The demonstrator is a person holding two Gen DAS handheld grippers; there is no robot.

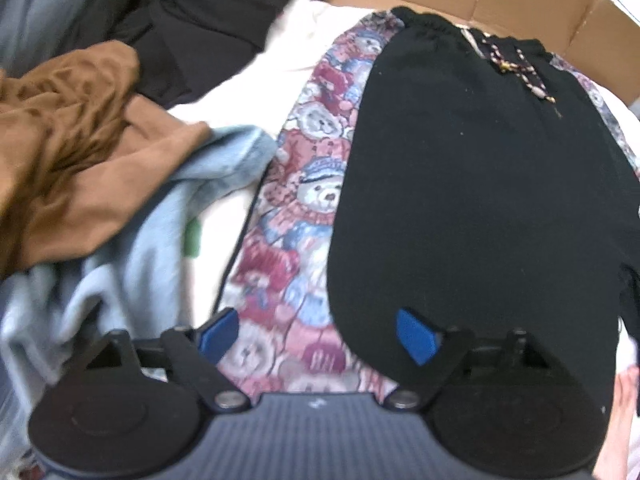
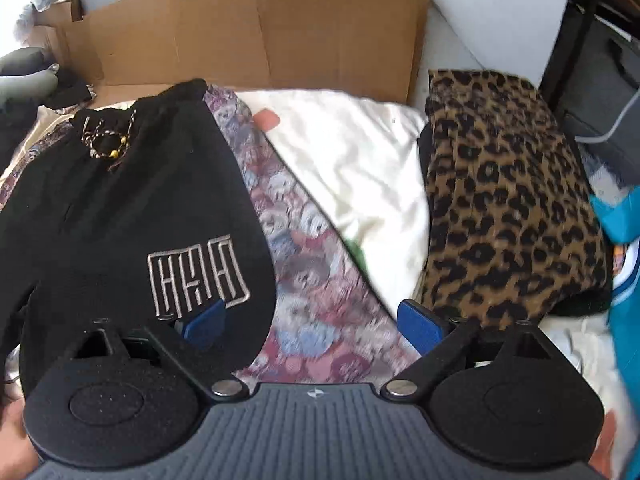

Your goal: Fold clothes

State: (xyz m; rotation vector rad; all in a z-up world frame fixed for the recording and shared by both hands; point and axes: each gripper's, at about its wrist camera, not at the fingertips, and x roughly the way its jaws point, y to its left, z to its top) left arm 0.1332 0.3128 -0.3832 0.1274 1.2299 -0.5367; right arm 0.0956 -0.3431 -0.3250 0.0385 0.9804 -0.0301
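— left view first: what do you see?
— fleece, black: the black shorts [image 1: 472, 200] lie flat on the teddy-bear blanket [image 1: 304, 208], waistband toward the cardboard box [image 1: 520, 4], beaded drawstring [image 1: 520, 68] on top. my left tongs [image 1: 318, 334] are spread wide and hold nothing; one blue pad is over the blanket, the other over the hem of the shorts.
— and off to the side?
— a brown garment [image 1: 68, 152] heaped on a light blue one [image 1: 132, 256], dark clothes [image 1: 200, 16] behind them.
— right view?
— my right tongs [image 2: 314, 326] are wide apart too, gripping nothing. the shorts [image 2: 120, 216] show a stitched emblem [image 2: 198, 276] near the left pad. a cream sheet [image 2: 360, 168] lies between the blanket [image 2: 312, 280] and a folded leopard-print garment [image 2: 508, 204], which sits just beyond the right pad. the box [image 2: 256, 32] stands behind.
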